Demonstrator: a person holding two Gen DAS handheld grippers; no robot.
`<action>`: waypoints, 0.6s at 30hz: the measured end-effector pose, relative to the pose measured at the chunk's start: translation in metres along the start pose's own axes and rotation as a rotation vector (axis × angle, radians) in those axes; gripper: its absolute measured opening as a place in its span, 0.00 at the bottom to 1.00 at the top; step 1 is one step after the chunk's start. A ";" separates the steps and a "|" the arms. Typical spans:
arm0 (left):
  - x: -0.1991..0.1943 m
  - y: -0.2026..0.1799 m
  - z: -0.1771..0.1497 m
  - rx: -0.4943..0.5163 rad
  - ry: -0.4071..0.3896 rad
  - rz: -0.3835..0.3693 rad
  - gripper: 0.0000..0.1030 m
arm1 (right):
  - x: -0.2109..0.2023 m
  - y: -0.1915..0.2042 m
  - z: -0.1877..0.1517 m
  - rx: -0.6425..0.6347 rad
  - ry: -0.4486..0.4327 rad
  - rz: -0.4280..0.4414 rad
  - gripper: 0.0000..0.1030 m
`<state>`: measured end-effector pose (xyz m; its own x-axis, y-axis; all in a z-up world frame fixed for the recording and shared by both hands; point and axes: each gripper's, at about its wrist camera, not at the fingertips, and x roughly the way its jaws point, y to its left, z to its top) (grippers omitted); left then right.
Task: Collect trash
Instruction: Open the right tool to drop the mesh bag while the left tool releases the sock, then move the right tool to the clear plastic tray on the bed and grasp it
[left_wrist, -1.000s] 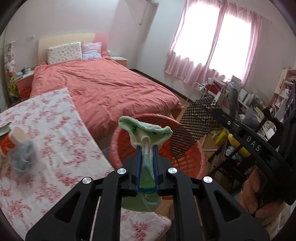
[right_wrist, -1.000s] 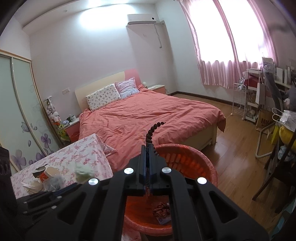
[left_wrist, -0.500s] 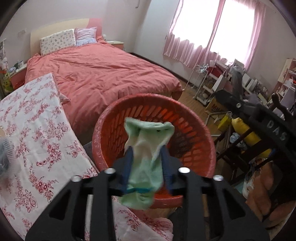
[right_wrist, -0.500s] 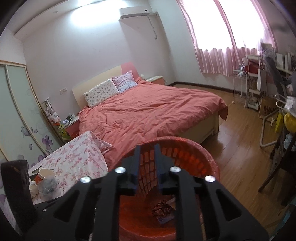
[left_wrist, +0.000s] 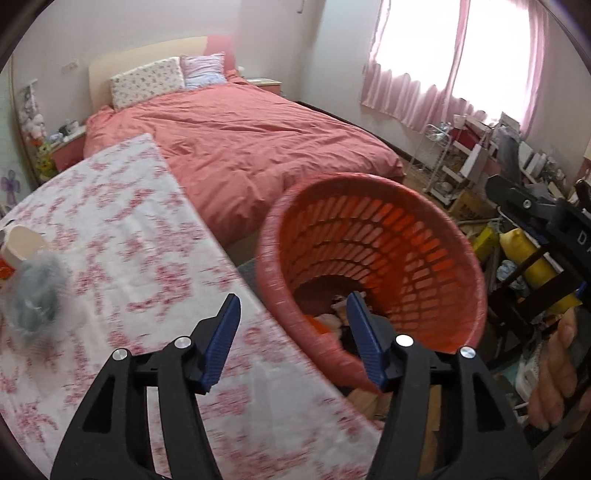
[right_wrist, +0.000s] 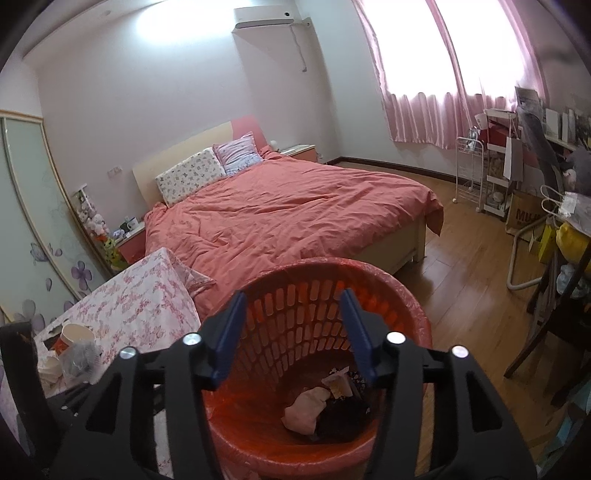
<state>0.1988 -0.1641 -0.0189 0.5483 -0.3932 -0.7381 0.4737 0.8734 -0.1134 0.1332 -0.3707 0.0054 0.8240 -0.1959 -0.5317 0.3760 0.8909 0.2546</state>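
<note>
Trash (right_wrist: 308, 408) is seen at basket (left_wrist: 436, 236) bottom, 6 o'clock of bed (right_wrist: 288, 210). L gripper (left_wrist: 291, 314) & R gripper (right_wrist: 291, 308): both spread, nothing held. Risk: cup (left_wrist: 22, 243) & wad (left_wrist: 35, 291) at 9 o'clock may be toppled if approached w/ haste.

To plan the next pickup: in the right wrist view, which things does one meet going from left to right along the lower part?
Paper cup → flowered tablecloth → red basket → wooden floor.
</note>
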 end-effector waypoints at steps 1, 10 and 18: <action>-0.002 0.005 -0.002 -0.003 -0.002 0.015 0.62 | -0.001 0.005 -0.001 -0.011 0.002 0.004 0.55; -0.019 0.050 -0.016 -0.060 -0.006 0.102 0.63 | -0.003 0.041 -0.004 -0.066 0.024 0.051 0.60; -0.051 0.103 -0.033 -0.142 -0.048 0.190 0.67 | -0.004 0.099 -0.016 -0.141 0.065 0.131 0.64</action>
<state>0.1969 -0.0444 -0.0146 0.6524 -0.2281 -0.7228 0.2590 0.9633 -0.0704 0.1604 -0.2756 0.0195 0.8313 -0.0522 -0.5534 0.2010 0.9564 0.2118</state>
